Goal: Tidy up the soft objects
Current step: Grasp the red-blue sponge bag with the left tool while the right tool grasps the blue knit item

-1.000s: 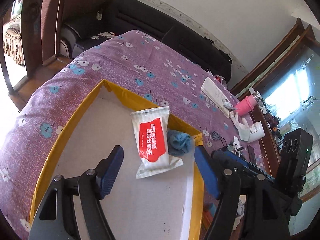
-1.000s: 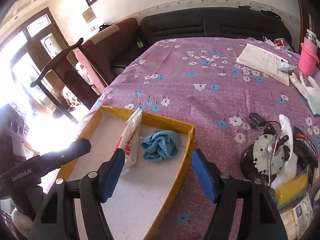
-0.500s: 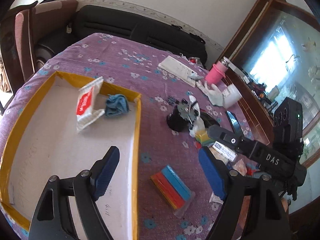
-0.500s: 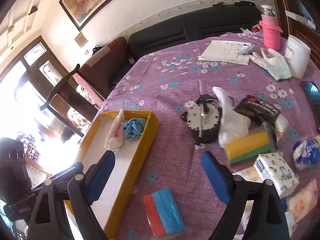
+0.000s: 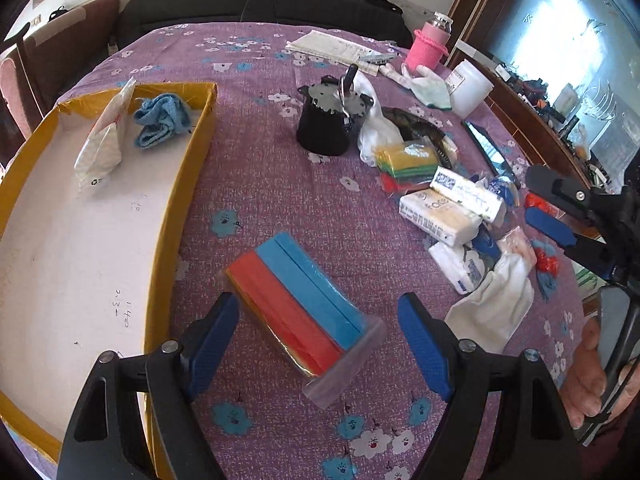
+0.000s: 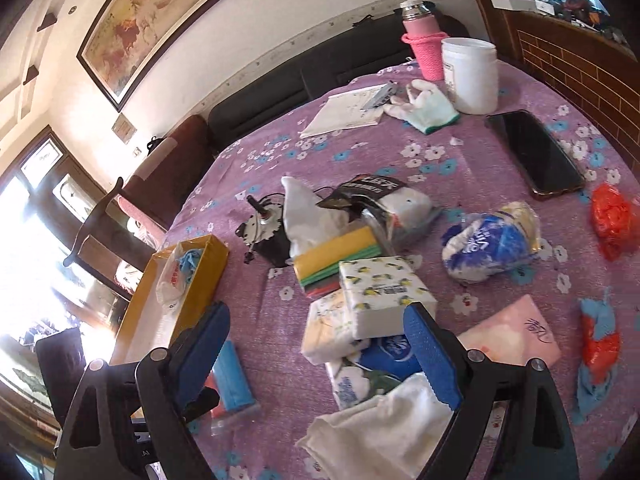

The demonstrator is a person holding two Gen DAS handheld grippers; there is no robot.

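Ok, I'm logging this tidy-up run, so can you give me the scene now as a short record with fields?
surface: table under a purple flowered cloth
container: yellow-walled box, at the left
already in box: blue cloth; white and red packet
loose nearest the left gripper: bagged red and blue sponges
loose pile at right: tissue packs, white towel, yellow-topped sponge stack
left gripper: jaws open, astride the bagged sponges, holding nothing
right gripper: jaws open over the tissue packs, holding nothing
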